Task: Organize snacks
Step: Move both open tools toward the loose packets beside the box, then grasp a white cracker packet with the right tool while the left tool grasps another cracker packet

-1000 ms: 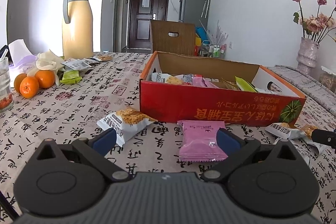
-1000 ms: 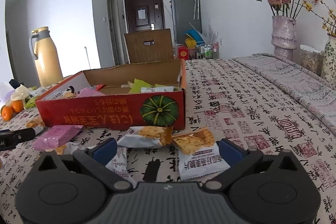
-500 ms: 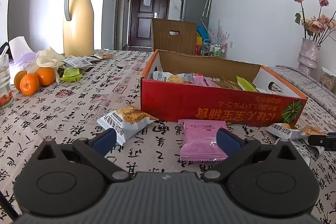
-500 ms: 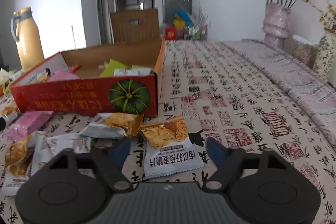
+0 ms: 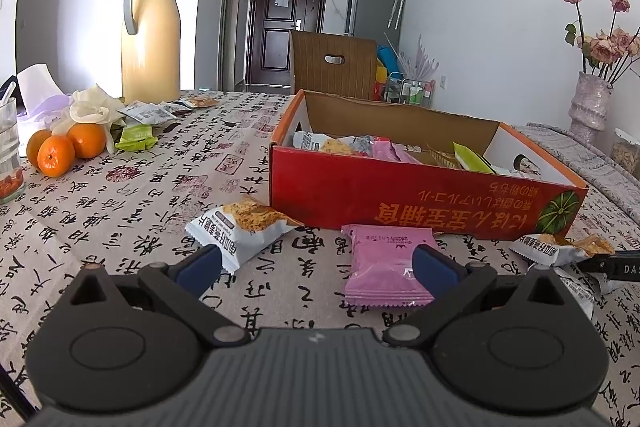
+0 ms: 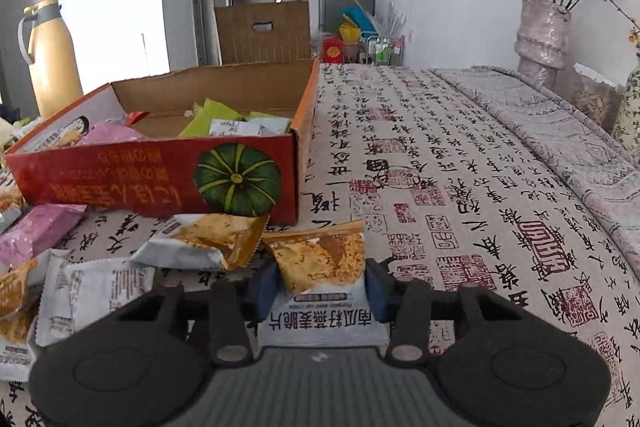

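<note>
A red cardboard box (image 5: 420,203) (image 6: 160,179) sits on the table with several snack packets inside. My left gripper (image 5: 316,263) is open and empty, low over the table. A white-and-orange snack packet (image 5: 244,227) lies by its left finger and a pink packet (image 5: 384,267) by its right finger. My right gripper (image 6: 320,285) has its fingers closed against both sides of a white-and-orange crisp packet (image 6: 320,267) that lies on the table in front of the box. Another such packet (image 6: 204,239) lies just left of it.
More packets (image 6: 92,291) and a pink one (image 6: 36,231) lie at the right view's left. Oranges (image 5: 60,147), a yellow thermos jug (image 5: 150,35), a glass (image 5: 8,147) and loose packets (image 5: 148,115) stand at the table's left. A vase with flowers (image 6: 542,35) is at the far right.
My right gripper has moved down and forward onto the crisp packet, and its fingers have closed from wide open to grip the packet's sides. The left gripper has barely moved.
</note>
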The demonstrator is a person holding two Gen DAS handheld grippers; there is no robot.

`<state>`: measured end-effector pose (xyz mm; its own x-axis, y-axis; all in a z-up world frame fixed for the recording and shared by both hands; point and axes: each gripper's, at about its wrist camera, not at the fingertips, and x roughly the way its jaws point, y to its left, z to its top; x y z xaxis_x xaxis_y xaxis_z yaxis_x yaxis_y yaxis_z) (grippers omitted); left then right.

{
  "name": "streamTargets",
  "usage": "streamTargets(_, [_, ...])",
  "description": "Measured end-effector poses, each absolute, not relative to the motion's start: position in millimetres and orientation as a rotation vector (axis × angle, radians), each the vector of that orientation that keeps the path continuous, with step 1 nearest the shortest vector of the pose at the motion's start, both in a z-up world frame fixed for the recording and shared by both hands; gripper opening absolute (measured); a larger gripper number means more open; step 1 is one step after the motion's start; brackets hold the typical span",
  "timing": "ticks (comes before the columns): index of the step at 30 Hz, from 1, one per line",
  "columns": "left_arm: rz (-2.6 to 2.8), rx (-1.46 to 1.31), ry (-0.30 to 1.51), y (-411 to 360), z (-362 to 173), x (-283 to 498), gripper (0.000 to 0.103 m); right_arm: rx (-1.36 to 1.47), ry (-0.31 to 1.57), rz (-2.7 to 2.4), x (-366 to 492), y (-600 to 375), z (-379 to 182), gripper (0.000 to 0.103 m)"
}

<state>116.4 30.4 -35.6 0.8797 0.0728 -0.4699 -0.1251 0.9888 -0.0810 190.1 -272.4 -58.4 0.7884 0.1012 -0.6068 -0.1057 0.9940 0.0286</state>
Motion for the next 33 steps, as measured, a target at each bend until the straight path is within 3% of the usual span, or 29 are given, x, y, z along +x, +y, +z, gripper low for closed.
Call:
streamTargets(7, [0.112, -0.107, 0.491, 30, -35, 117, 0.103, 0.066, 0.538, 0.071, 168, -282, -47, 0.04])
streamTargets(21, [0.142, -0.002, 0.572, 59, -3, 144, 0.103, 0.122, 0.548, 0.062, 159, -292, -54, 0.04])
streamTargets(33, [0.121, 0.045, 0.726, 83, -38, 197, 0.103, 0.16, 0.571, 0.066, 165, -295, -59, 0.04])
